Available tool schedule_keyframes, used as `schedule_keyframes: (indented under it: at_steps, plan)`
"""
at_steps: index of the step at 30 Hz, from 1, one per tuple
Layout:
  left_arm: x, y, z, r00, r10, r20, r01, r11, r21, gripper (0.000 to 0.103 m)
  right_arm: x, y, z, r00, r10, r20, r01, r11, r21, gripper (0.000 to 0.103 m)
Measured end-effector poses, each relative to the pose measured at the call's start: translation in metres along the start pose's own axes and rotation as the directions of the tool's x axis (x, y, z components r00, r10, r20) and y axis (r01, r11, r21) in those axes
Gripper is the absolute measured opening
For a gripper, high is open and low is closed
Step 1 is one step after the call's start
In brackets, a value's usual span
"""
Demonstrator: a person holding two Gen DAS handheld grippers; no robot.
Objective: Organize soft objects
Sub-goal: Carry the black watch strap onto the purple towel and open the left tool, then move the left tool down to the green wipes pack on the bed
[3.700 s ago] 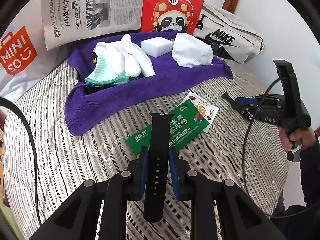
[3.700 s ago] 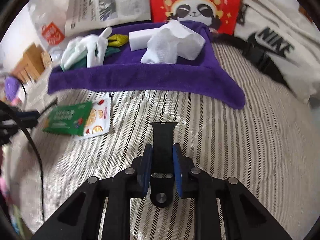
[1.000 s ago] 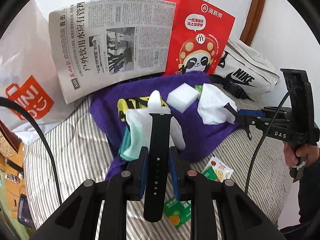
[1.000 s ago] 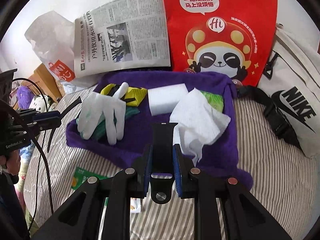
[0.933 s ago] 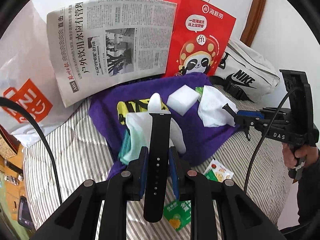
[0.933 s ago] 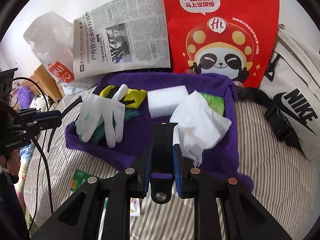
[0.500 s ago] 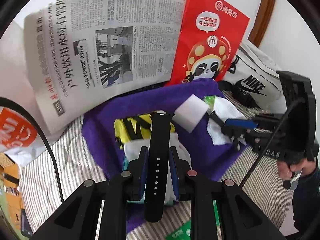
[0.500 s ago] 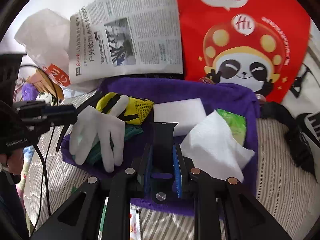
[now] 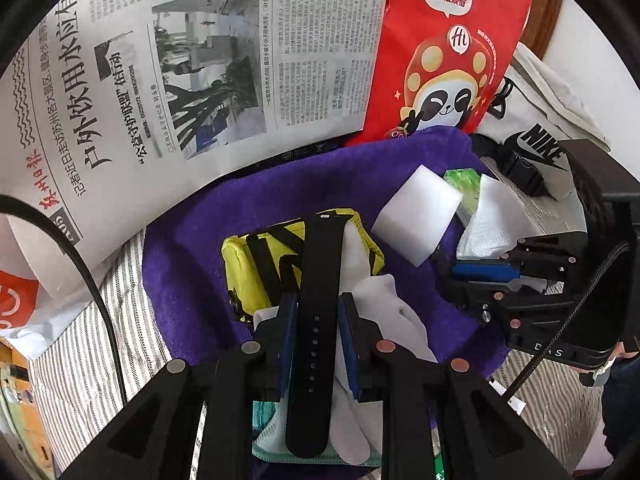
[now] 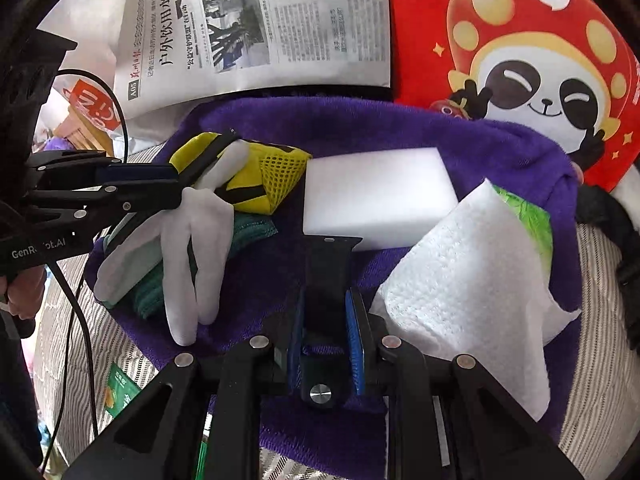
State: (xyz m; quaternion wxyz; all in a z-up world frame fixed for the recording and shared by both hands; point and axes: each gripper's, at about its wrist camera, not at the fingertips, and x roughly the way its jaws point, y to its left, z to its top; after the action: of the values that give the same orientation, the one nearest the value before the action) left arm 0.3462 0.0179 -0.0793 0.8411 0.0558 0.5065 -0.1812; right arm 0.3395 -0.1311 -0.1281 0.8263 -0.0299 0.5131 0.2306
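Left wrist view: the left gripper pinches a long black watch strap with a row of adjustment holes; its blue pads press the strap's two edges. The strap runs from 6 o'clock up toward the centre, hanging over a white glove, a yellow-and-black mesh pouch and a teal cloth that lie on a purple towel. A white sponge block lies at 2 o'clock of the strap tip, white tissue beyond it at 3 o'clock. The right gripper reaches in from 3 o'clock, angled down over the towel.

Right wrist view: the right gripper is clamped on a shorter black strap piece with a metal stud at its near end. Its far end sits just before the sponge block. The tissue lies at 3 o'clock, the glove at 9 o'clock. The left gripper enters from 9 o'clock, a hand at its grip, its strap reaching over the pouch.
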Motion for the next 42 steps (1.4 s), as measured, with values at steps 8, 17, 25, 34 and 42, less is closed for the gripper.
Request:
schedule_keyframes:
  at_steps: [8,17,25,34,42]
  plan:
    - [0.000,0.001,-0.004,1.000,-0.010,0.002,0.010,1.000,-0.019,0.031,-0.005,-0.008,-0.004,1.000,0.015,0.005,-0.016,1.000,0.011,0.030]
    - [-0.016,-0.003,-0.019,1.000,0.030,0.007,-0.030,0.999,-0.017,0.056,-0.034,0.000,-0.009,0.999,0.005,0.048,-0.006,1.000,0.029,0.043]
    - [-0.070,-0.015,-0.038,0.996,0.017,0.085,-0.019,1.000,0.020,0.057,-0.078,0.013,-0.025,0.993,0.001,0.115,-0.006,0.999,0.042,0.044]
    - [-0.093,-0.063,-0.108,0.992,-0.106,0.062,0.095,0.983,0.156,0.061,-0.123,0.006,-0.085,0.988,-0.057,0.145,0.040,0.992,0.116,0.045]
    - [-0.054,-0.085,-0.147,0.990,-0.137,-0.040,0.143,0.954,0.265,0.061,-0.146,-0.011,-0.143,0.985,-0.124,0.121,0.099,0.976,0.196,0.045]
